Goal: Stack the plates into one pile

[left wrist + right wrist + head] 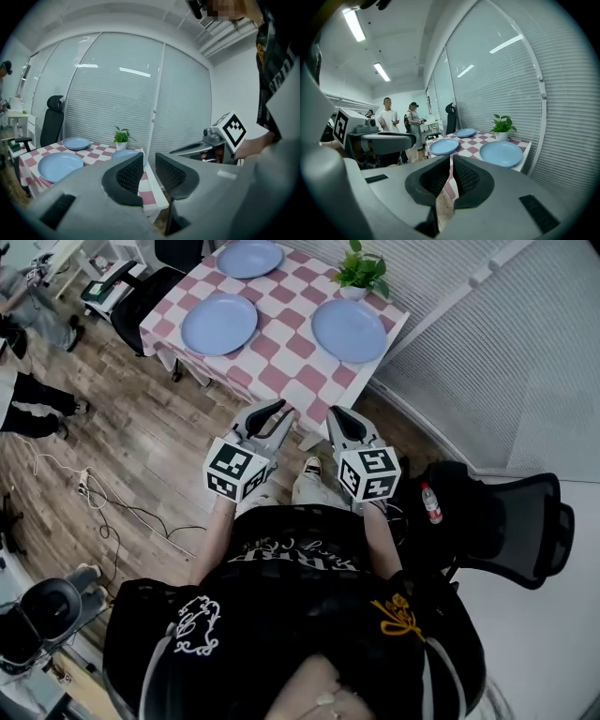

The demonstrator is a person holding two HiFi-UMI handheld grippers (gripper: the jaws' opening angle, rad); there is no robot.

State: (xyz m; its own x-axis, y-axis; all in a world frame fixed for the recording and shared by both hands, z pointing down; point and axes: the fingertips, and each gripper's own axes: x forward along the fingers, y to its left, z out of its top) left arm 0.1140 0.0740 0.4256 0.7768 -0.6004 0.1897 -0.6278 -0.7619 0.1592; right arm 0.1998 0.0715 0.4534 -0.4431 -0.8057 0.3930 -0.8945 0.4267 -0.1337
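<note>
Stock on my feed, item by item:

- Tabletop (281,352) – square, under a pink-and-white checked cloth, with one corner turned toward me.
- Plates, three, all blue and all lying flat, each apart from the others, none stacked. The left plate (218,323) sits toward the left corner. The right plate (349,330) sits toward the right corner. The far plate (248,257) sits at the far corner and is partly cut off by the frame.
- Potted plant (360,273) – green, in a white pot, at the far right edge, just behind the right plate.
- Left gripper (149,157) – clenched on nothing. Its ribbed pads (131,174) stand drawn in with only a thin slit between them. It points toward the table.
- Right gripper (451,159) – also clenched and empty, its pads nearly meeting. It is aimed along the table with the plates ahead of it.
- I see both grippers side by side before the near corner. They seem to hang over the wooden floor (150,456) short of the cloth, though from the head view I cannot be sure the tips clear the corner.
- Black office chair (511,517) at my right, with a red-capped bottle (431,504) next to it.
- Loose cables (103,507) on the floor at my left.
- Two people (388,119) standing well beyond the table, seen from the right gripper view.
</note>
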